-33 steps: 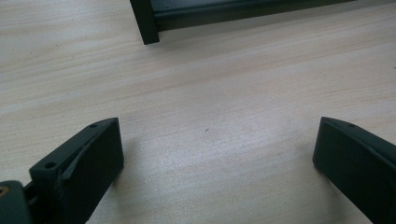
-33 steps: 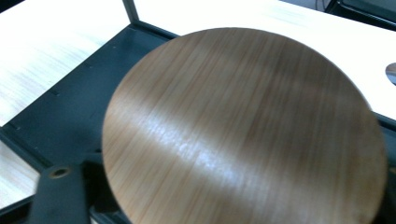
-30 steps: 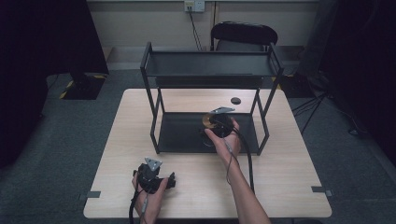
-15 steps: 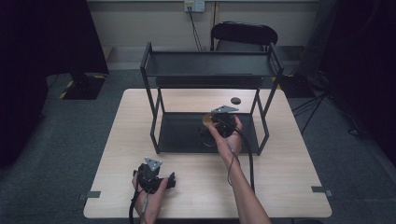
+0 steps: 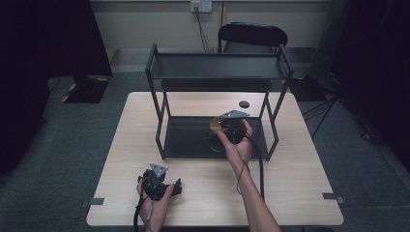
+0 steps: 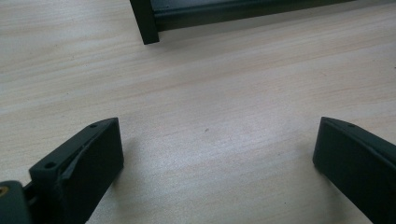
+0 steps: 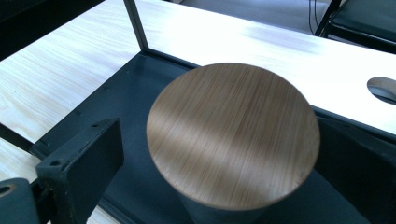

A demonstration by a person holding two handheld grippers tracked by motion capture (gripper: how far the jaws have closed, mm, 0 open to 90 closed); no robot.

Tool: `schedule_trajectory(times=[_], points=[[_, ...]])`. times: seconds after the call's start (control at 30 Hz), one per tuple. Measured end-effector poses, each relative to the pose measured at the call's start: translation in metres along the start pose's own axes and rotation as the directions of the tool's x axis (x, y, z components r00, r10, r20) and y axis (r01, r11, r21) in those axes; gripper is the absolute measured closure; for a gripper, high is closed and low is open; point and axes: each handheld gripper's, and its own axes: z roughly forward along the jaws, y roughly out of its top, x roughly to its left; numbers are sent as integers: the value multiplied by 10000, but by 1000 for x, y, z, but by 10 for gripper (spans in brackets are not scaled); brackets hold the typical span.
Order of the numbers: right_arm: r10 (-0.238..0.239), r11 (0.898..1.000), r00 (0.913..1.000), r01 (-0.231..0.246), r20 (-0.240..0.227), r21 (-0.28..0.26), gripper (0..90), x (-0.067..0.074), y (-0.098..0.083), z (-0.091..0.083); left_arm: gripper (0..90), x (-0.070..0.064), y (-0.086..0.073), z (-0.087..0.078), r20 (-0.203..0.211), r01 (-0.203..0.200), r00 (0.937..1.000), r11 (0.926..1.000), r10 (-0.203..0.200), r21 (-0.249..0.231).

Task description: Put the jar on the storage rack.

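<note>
Dim, dark-edged room around a lit table (image 5: 290, 193); soft shadows, blurred near fingers (image 6: 79, 172).

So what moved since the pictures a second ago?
Hardly anything. The right gripper crept slightly left over the rack's bottom shelf, jaws around the jar's wooden lid. The left gripper stayed open on the table.

A dark round container with a flat bamboo lid (image 7: 233, 135) stands upright between the jaws of my right gripper (image 5: 231, 126), over the black rack's lower shelf (image 7: 140, 93); the lid is on, wood grain facing up.
</note>
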Motion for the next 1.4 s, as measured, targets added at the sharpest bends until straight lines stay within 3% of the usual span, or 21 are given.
schedule_trajectory(times=[0.77, 1.4], points=[[312, 9987, 9993, -321, -214, -400, 33, 3, -11, -30, 13, 0, 0, 0, 1, -1, 10000, 10000, 1, -1], [572, 9962, 9980, -553, 263, -670, 32, -5, -35, -62, 13, 0, 0, 0, 3, -3, 10000, 10000, 3, 2]])
